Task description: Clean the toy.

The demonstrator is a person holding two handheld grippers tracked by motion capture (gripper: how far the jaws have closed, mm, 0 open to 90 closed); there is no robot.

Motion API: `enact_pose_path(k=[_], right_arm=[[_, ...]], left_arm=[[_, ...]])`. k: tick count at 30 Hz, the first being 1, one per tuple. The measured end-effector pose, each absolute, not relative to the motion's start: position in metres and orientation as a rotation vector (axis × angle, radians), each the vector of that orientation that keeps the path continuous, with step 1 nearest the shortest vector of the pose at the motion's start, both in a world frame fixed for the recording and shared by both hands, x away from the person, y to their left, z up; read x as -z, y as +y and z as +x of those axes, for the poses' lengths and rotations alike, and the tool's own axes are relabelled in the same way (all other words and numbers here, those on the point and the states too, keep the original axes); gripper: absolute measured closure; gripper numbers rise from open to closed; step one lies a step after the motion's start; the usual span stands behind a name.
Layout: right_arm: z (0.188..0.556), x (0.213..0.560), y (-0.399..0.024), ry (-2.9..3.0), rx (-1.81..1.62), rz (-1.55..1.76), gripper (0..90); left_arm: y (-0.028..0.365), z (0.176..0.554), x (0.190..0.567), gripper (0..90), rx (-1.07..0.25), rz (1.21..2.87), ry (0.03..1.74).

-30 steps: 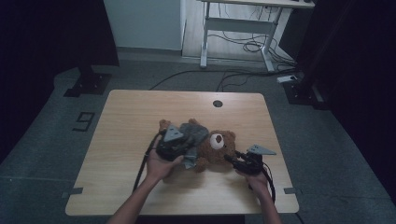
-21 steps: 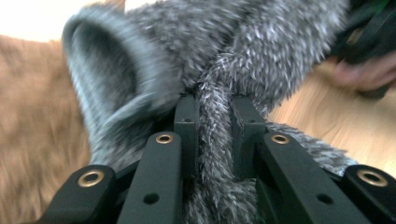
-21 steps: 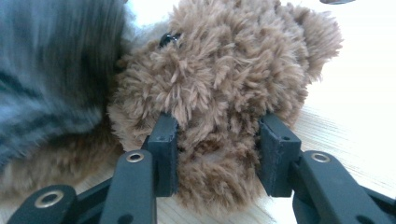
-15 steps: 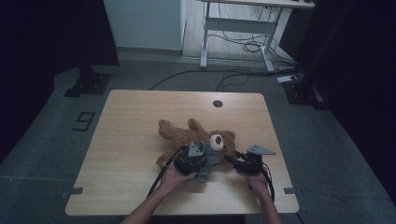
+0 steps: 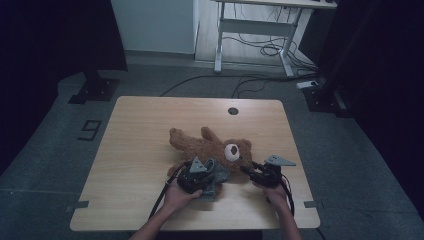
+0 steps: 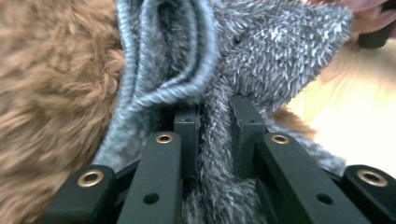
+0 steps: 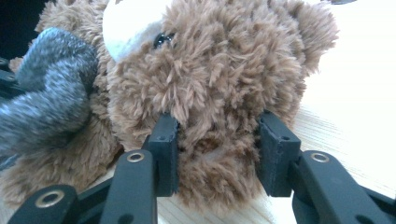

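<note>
A brown teddy bear (image 5: 205, 147) lies on the wooden table (image 5: 145, 125), head toward the right, white muzzle up. In the right gripper view my right gripper (image 7: 217, 135) is shut on the bear's head (image 7: 219, 79), one jaw on each side. It stands at the bear's right (image 5: 250, 171). A grey fuzzy cloth (image 5: 217, 178) with a ribbed edge (image 6: 154, 88) lies against the bear's front side. My left gripper (image 6: 212, 116) is shut on a fold of it, seen near the table's front (image 5: 205, 175).
The table has a round cable hole (image 5: 233, 110) near its far edge. A white-legged desk (image 5: 255, 35) and floor cables (image 5: 260, 50) lie beyond. A black stand base (image 5: 95, 90) sits at the far left. The table's left half is bare wood.
My left gripper has moved from over the bear's body toward the table's front, drawing the grey cloth with it; the bear's legs now show. The right gripper has stayed at the head.
</note>
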State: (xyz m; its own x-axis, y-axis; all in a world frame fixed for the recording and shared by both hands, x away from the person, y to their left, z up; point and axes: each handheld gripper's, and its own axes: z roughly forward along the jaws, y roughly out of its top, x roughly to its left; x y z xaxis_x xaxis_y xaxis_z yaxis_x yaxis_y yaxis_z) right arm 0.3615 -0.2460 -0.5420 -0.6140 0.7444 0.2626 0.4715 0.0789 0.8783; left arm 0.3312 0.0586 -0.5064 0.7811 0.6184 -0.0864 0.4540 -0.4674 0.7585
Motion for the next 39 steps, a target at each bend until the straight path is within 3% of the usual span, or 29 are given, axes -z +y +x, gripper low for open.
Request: enact_pose_path(k=[7, 17, 22, 30, 39], right_arm=[[0.361, 0.542, -0.247, 2.088, -1.573, 1.227, 52.7], [0.361, 0.542, -0.247, 2.073, -1.544, 1.237, 35.3], [0.359, 0.541, -0.249, 2.063, -1.545, 1.234, 30.9], [0.357, 0.539, -0.25, 2.058, -1.543, 1.221, 29.9], [0.356, 0.539, -0.25, 2.054, -1.526, 1.24, 29.1]], left_arm=[[0.094, 0.328, 0.473, 75.4, -0.328, 2.01, 0.83], [0.157, 0.328, 0.452, 75.3, -0.392, 1.927, 0.961], [0.185, 0.319, 0.449, 75.1, -0.445, 1.916, 1.02], [0.234, 0.309, 0.469, 75.0, -0.472, 1.902, 1.158], [0.262, 0.307, 0.502, 74.6, -0.459, 1.94, 1.284]])
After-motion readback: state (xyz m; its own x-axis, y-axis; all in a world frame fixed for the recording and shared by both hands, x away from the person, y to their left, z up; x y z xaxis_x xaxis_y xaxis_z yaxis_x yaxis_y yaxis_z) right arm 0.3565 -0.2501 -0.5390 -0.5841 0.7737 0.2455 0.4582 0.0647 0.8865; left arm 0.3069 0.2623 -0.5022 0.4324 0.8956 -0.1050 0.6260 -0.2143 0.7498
